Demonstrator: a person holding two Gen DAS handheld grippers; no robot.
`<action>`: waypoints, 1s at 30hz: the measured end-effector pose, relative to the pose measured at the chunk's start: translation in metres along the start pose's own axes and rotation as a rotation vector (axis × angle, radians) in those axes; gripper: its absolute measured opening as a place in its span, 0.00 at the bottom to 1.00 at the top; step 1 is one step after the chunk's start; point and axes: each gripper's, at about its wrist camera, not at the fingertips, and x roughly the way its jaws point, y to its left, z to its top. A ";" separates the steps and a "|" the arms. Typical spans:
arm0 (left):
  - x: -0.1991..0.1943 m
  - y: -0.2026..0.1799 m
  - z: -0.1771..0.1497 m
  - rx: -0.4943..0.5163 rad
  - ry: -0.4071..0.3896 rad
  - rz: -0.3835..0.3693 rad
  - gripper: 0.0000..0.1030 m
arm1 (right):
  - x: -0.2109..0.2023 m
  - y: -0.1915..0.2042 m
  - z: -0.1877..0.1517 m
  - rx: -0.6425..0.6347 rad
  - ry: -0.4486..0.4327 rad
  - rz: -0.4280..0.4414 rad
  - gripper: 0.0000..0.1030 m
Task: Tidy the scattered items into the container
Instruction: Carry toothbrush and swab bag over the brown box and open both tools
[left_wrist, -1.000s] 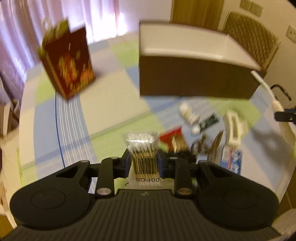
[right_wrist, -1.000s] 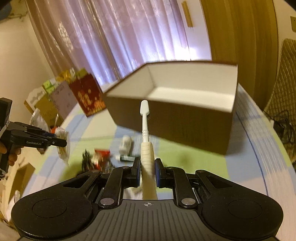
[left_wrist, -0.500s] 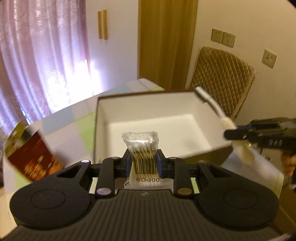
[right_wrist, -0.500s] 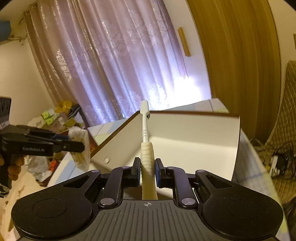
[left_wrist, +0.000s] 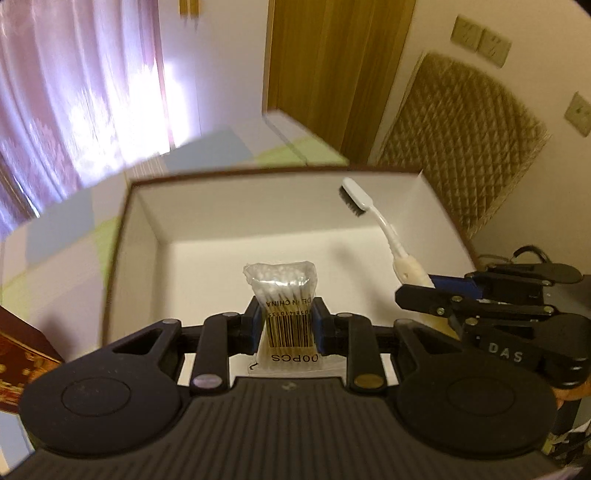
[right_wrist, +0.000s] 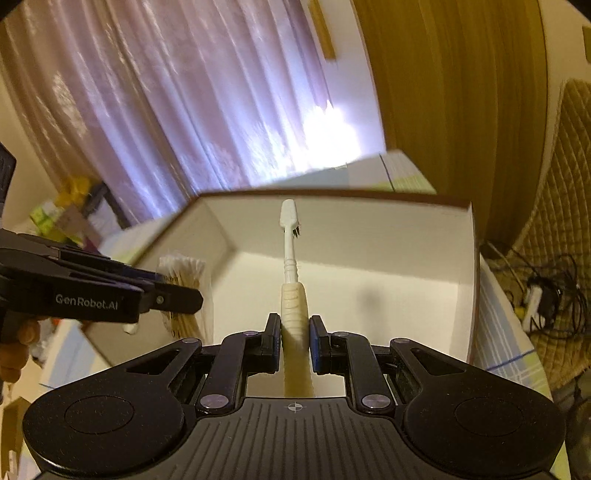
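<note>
A brown box (left_wrist: 129, 229) with a white inside fills both wrist views; its rim (right_wrist: 471, 258) shows in the right wrist view too. My left gripper (left_wrist: 287, 325) is shut on a clear packet of cotton swabs (left_wrist: 282, 291) and holds it over the box's near edge. My right gripper (right_wrist: 293, 338) is shut on the cream handle of a white toothbrush (right_wrist: 289, 236), whose head points into the box. In the left wrist view the toothbrush (left_wrist: 369, 210) and right gripper (left_wrist: 421, 291) come in from the right. The cotton swabs (right_wrist: 184, 273) appear at the left in the right wrist view.
The box stands on a checked blue, green and white tablecloth (left_wrist: 59, 236). A red and gold gift bag (left_wrist: 22, 354) sits at the left. A quilted tan chair (left_wrist: 465, 140) stands behind the box, and cables (right_wrist: 543, 291) lie on the floor at the right.
Both grippers have moved closer over the box and tilted down, so its white floor now shows. The toothbrush head has gone from the rim to over the inside.
</note>
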 end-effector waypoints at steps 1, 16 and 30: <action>0.010 -0.001 0.001 -0.004 0.027 0.000 0.22 | 0.005 -0.002 -0.001 0.004 0.023 -0.007 0.17; 0.075 0.020 -0.014 -0.114 0.239 -0.040 0.36 | 0.049 -0.007 -0.006 -0.019 0.230 -0.039 0.18; 0.041 0.037 -0.013 -0.115 0.193 0.043 0.54 | 0.039 0.009 0.000 -0.072 0.205 -0.023 0.95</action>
